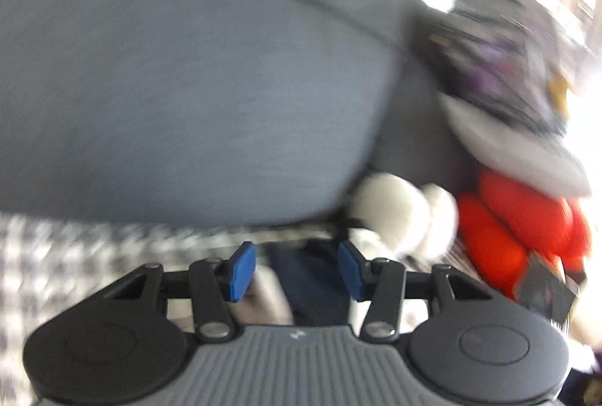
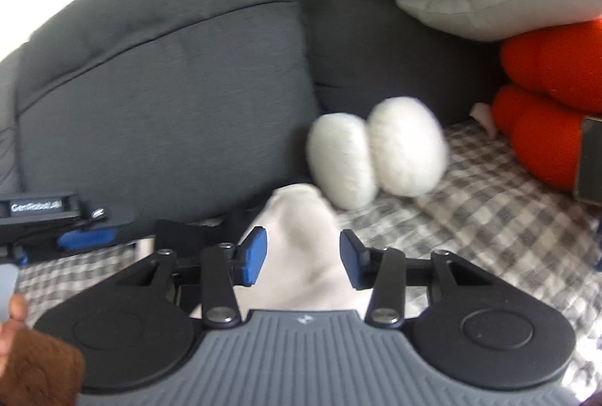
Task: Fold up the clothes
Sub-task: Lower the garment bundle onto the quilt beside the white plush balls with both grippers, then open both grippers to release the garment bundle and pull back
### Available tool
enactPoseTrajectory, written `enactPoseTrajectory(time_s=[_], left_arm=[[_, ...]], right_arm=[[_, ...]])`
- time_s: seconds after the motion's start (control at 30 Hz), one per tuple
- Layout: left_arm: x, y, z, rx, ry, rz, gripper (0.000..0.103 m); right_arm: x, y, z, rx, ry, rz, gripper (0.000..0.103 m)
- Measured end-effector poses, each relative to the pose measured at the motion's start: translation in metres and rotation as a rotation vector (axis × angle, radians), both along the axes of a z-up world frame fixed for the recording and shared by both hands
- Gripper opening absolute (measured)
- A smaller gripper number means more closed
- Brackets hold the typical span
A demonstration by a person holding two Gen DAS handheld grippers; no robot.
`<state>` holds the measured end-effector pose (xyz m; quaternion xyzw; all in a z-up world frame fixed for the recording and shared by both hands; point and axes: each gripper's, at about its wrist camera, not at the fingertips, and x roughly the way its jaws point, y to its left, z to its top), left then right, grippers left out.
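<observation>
Bright daylight, fisheye bend, heavy motion blur on the left view.

The left wrist view smears throughout: sofa cushion (image 1: 180, 86) and checked cover (image 1: 56, 248) streak, and the upper right corner burns out to white glare. The right wrist view is sharper, though the white plush (image 2: 376, 150) is soft and the sofa back (image 2: 158, 67) curves toward the edges.

Both grippers low, fingers forward: left gripper (image 1: 297, 268) jaws apart, right gripper (image 2: 303, 257) jaws apart; left one sits at right view's left edge

Black tool (image 2: 303, 257), blue pads (image 2: 254, 257), brown sleeve (image 2: 41, 368)
</observation>
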<state>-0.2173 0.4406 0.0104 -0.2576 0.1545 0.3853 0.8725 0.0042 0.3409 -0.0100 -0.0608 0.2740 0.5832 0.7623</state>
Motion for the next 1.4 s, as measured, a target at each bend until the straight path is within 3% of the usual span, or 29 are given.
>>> enactPoseTrajectory(time_s=[0.1, 0.23, 0.63, 0.77, 0.97, 1.1, 1.4], left_arm=[[0.022, -0.007, -0.014, 0.045, 0.120, -0.045, 0.050], [0.025, 0.000, -0.040, 0.009, 0.200, -0.036, 0.050], [0.024, -0.005, -0.066, 0.085, 0.253, -0.053, 0.051], [0.023, -0.005, -0.060, 0.096, 0.268, -0.056, 0.051], [0.010, -0.029, -0.047, 0.175, 0.303, -0.045, 0.054], [0.009, -0.036, -0.050, 0.182, 0.314, -0.055, 0.053], [0.011, -0.030, -0.068, 0.141, 0.323, -0.047, 0.054]], right_arm=[[-0.003, 0.004, -0.014, -0.075, -0.001, -0.004, 0.045], [-0.008, 0.000, -0.029, -0.106, -0.018, 0.007, 0.044], [-0.006, 0.003, -0.046, -0.124, -0.009, -0.007, 0.043], [-0.010, 0.003, -0.046, -0.120, -0.027, -0.018, 0.044], [-0.012, -0.006, -0.028, -0.068, -0.037, -0.012, 0.048], [-0.011, -0.010, -0.026, -0.083, -0.055, -0.042, 0.049], [-0.001, -0.006, -0.052, -0.113, 0.026, -0.072, 0.051]])
